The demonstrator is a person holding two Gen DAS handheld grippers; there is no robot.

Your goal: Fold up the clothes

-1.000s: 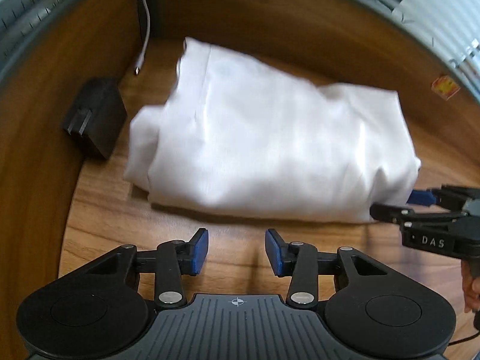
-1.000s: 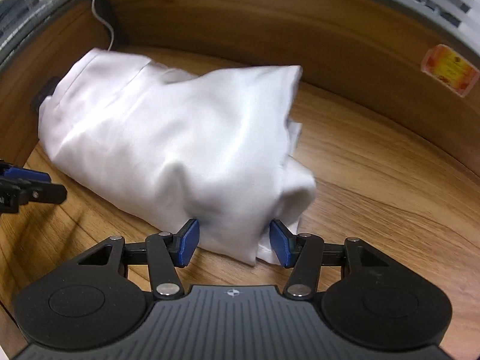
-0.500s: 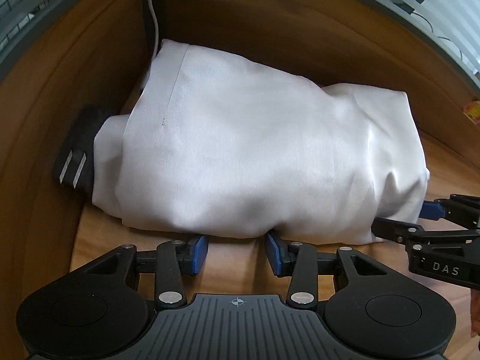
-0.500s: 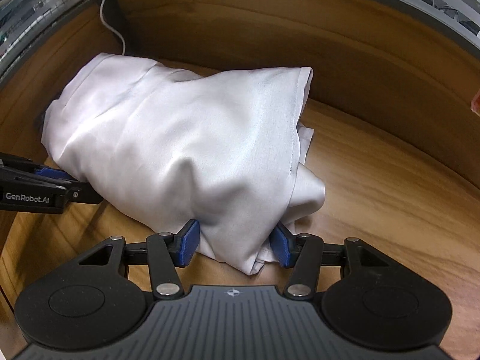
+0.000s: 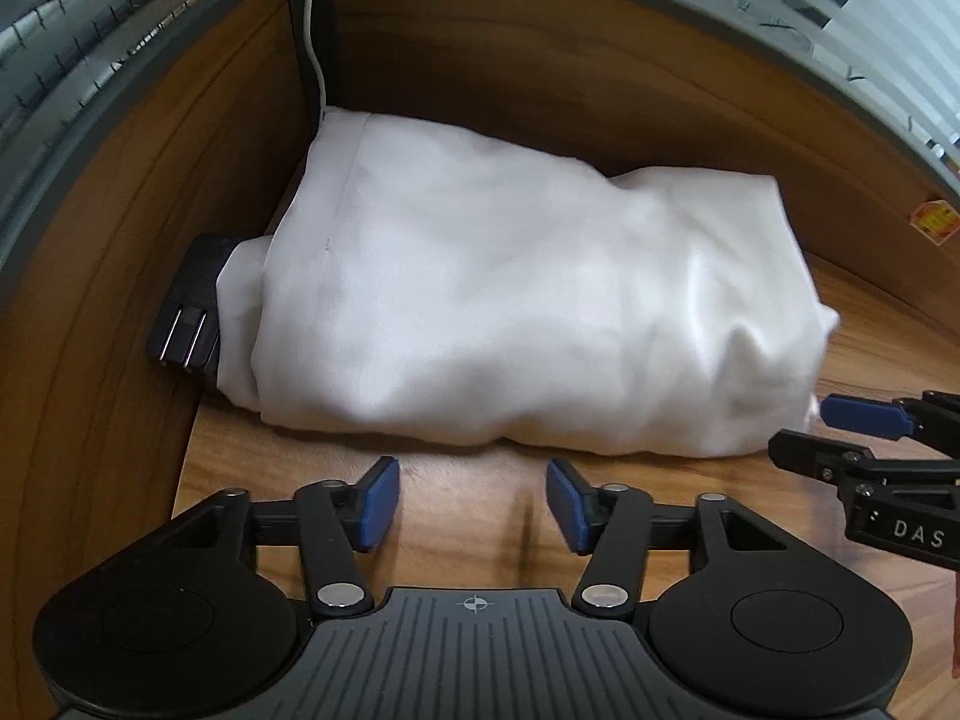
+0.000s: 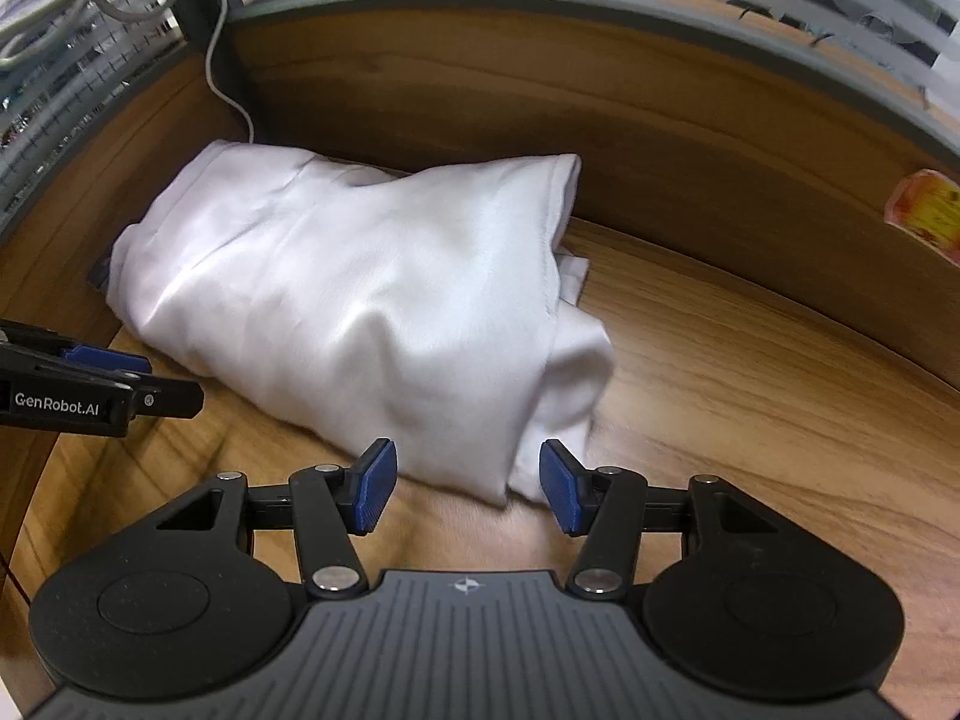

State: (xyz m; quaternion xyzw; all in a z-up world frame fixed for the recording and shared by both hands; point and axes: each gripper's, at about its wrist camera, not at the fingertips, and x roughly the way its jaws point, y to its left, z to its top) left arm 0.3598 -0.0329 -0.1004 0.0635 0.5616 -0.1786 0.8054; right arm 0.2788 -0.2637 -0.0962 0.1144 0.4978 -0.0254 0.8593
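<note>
The wooden desk (image 5: 468, 504) carries a folded white garment (image 5: 528, 312), pushed into the back left corner against the wooden side walls. A black charger (image 5: 192, 306) lies at its left end, partly under the cloth, and a white cable (image 5: 312, 30) runs up the corner. The left claw (image 5: 472, 504) has just been opening and is spread over bare wood, nothing between its pads. The right claw (image 6: 467, 487) is spread beside the garment's near corner, not pinching it.

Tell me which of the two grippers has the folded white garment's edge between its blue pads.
The right gripper: a corner of the folded white garment lies between its open pads. The left gripper has only bare wooden tabletop between its pads.
</note>
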